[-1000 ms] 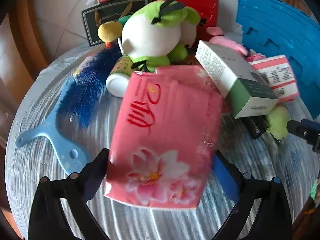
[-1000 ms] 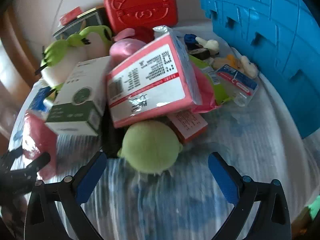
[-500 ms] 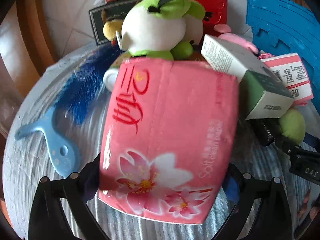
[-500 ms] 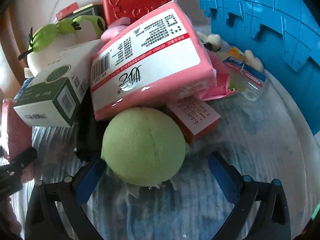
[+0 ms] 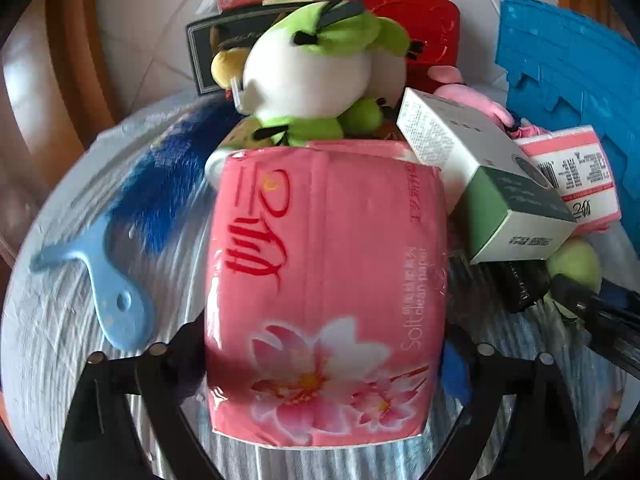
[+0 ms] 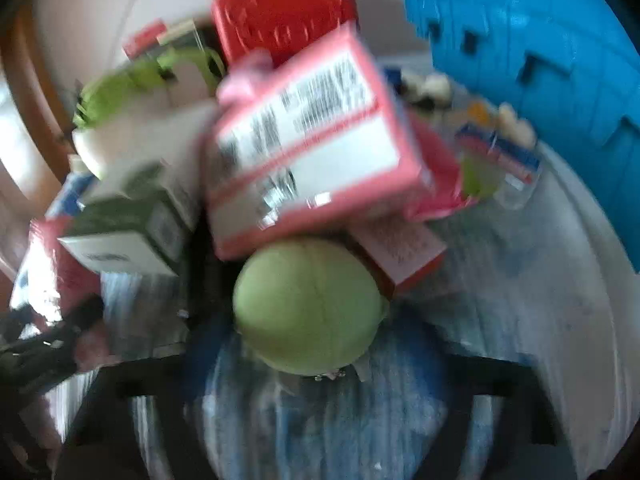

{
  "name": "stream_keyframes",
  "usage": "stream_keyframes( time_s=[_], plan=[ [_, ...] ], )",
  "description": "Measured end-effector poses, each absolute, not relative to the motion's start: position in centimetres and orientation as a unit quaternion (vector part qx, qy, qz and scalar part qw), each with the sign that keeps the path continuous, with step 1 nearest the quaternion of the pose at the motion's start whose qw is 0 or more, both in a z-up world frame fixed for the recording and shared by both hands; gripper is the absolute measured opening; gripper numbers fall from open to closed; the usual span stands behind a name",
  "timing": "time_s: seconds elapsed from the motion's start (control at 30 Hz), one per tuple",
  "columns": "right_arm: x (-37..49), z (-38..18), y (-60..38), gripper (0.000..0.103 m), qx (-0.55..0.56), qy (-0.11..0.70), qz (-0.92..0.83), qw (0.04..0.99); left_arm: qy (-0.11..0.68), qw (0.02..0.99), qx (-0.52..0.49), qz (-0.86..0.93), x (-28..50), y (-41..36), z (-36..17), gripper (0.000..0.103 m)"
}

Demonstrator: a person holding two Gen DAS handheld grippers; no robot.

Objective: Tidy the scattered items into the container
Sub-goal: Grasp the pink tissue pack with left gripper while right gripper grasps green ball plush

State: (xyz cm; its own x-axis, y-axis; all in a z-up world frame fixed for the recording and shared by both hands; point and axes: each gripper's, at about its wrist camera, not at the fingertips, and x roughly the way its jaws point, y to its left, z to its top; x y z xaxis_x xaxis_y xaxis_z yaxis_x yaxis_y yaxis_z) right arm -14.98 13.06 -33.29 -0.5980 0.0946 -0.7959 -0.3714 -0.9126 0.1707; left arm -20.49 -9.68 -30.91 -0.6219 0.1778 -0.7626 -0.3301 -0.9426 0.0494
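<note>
Nothing I can see has gone into the blue container yet; the whole pile sits on the table, and tidying is at its first picks.

Far left of my left claw lies a pale blue brush, untouched. Between that claw's jaws sits the pink tissue pack; the jaws are closing on its sides, and they look about to touch it, though I cannot tell whether they press yet. Beyond it sit a green-and-white plush, a red case and, to the right, a green-and-white box.

My right claw is also closing, with the green ball between its blurred jaws; I cannot tell whether the pads have reached it. A second pink pack leans just above the ball, touching it. The container stands up and to the right of both claws, its inside out of view.

I judge two grasps under way and nearly everything left to move.
</note>
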Motion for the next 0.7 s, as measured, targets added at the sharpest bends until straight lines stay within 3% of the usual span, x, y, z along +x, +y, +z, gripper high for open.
stream_keyframes(
  time_s=[0.1, 0.43, 0.7],
  plan=[
    [-15.0, -33.0, 12.4, 0.064, -0.426, 0.138, 0.885, 0.129, 0.091, 0.139, -0.408, 0.898, -19.9, -9.6, -30.7, 0.086],
    [-10.6, -29.4, 10.5, 0.064, -0.404, 0.106, 0.904, 0.087, 0.081, 0.128, -0.382, 0.912, -16.4, -9.2, -26.4, 0.084],
    [-9.2, -21.1, 11.3, 0.064, -0.342, 0.085, 0.935, 0.025, 0.058, 0.101, -0.340, 0.933, -13.9, -7.5, -19.6, 0.084]
  ],
)
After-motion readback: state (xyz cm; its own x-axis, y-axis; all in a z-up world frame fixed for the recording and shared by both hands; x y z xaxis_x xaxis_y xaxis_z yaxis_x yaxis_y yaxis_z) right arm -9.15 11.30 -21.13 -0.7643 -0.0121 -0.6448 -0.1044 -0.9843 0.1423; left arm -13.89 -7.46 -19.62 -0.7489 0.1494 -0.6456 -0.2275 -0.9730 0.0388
